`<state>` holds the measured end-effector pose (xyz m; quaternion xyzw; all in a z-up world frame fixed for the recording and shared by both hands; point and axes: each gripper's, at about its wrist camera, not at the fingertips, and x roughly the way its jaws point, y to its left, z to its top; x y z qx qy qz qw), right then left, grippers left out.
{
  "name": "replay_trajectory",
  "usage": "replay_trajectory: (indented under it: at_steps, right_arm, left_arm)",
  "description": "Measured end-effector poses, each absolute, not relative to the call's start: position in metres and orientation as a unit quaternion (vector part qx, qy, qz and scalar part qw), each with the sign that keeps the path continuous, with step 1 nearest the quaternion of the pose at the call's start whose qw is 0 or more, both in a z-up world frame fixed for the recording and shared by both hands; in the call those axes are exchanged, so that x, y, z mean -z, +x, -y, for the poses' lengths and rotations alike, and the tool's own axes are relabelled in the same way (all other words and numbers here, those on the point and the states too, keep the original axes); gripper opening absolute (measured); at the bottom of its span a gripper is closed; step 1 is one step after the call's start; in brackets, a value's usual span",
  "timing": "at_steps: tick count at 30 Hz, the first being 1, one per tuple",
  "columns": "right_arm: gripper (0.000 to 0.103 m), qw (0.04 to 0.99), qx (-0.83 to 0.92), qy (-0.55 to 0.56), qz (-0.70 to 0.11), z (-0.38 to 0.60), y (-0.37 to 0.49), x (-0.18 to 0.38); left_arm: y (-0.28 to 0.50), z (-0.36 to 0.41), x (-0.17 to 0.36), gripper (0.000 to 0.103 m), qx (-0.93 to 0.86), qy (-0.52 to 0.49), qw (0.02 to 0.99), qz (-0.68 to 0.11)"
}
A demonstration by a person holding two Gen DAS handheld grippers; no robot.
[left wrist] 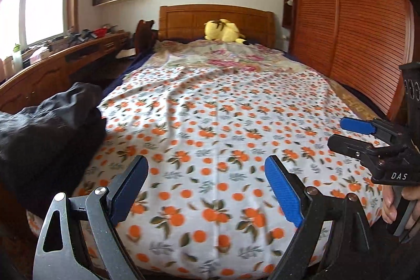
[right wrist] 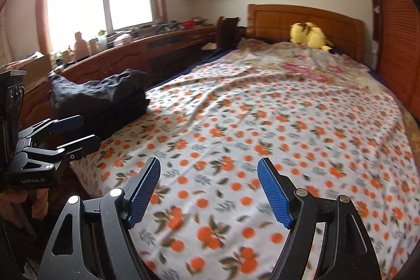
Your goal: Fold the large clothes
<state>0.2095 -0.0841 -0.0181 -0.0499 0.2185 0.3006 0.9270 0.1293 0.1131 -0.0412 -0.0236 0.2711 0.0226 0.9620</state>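
A pile of dark black clothes (left wrist: 50,133) lies at the near left corner of the bed; it also shows in the right wrist view (right wrist: 102,99). My left gripper (left wrist: 207,172) is open and empty above the foot of the bed, to the right of the pile. My right gripper (right wrist: 208,175) is open and empty over the orange-print sheet (right wrist: 262,122). The right gripper also shows at the right edge of the left wrist view (left wrist: 346,133), and the left gripper at the left edge of the right wrist view (right wrist: 76,133).
A yellow plush toy (left wrist: 224,30) lies by the wooden headboard (left wrist: 183,17). A floral cloth (left wrist: 223,59) covers the far bed. A cluttered wooden desk (right wrist: 131,49) runs along the left under the window. A slatted wardrobe (left wrist: 354,17) stands on the right.
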Motion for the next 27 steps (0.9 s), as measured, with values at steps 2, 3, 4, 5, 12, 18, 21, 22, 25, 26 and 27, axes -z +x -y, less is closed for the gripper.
replay_trajectory:
  at_steps: [2,3,4,5,12,18,21,22,25,26,27]
  right_arm:
    - [0.078,0.935,-0.278,-0.046,-0.213,0.099,0.2,0.013]
    - [0.078,0.94,-0.266,-0.044,-0.21,0.107,0.193,0.01]
    - [0.078,0.945,-0.253,-0.042,-0.205,0.115,0.186,0.007]
    - [0.078,0.949,-0.243,-0.041,-0.199,0.122,0.178,0.004]
    - [0.078,0.971,-0.18,-0.007,-0.158,0.163,0.114,-0.01]
    - [0.078,0.976,-0.165,0.029,-0.136,0.179,0.07,-0.007]
    - [0.078,0.977,-0.162,0.035,-0.134,0.182,0.061,-0.001]
    - [0.078,0.977,-0.161,0.036,-0.134,0.182,0.061,0.0]
    - [0.078,0.978,-0.158,0.038,-0.133,0.182,0.055,0.003]
    - [0.078,0.978,-0.157,0.039,-0.132,0.181,0.051,0.003]
    - [0.078,0.978,-0.157,0.039,-0.13,0.182,0.049,0.002]
  left_arm:
    - [0.134,-0.098,0.037,0.091,-0.01,-0.02,0.963,-0.267]
    - [0.135,-0.09,0.034,0.091,-0.004,-0.02,0.964,-0.264]
    - [0.136,-0.085,0.032,0.091,-0.001,-0.02,0.965,-0.262]
    - [0.136,-0.078,0.029,0.091,0.007,-0.021,0.966,-0.259]
    - [0.117,-0.042,0.01,0.091,0.029,-0.022,0.971,-0.236]
    - [0.089,-0.026,-0.001,0.091,0.034,-0.019,0.975,-0.221]
    - [0.081,-0.019,-0.006,0.091,0.036,-0.008,0.976,-0.214]
    - [0.079,-0.019,-0.006,0.091,0.036,-0.007,0.976,-0.213]
    - [0.075,-0.016,-0.008,0.091,0.035,-0.004,0.977,-0.209]
    - [0.074,-0.016,-0.009,0.091,0.036,-0.006,0.977,-0.208]
    - [0.074,-0.016,-0.008,0.091,0.036,-0.007,0.977,-0.209]
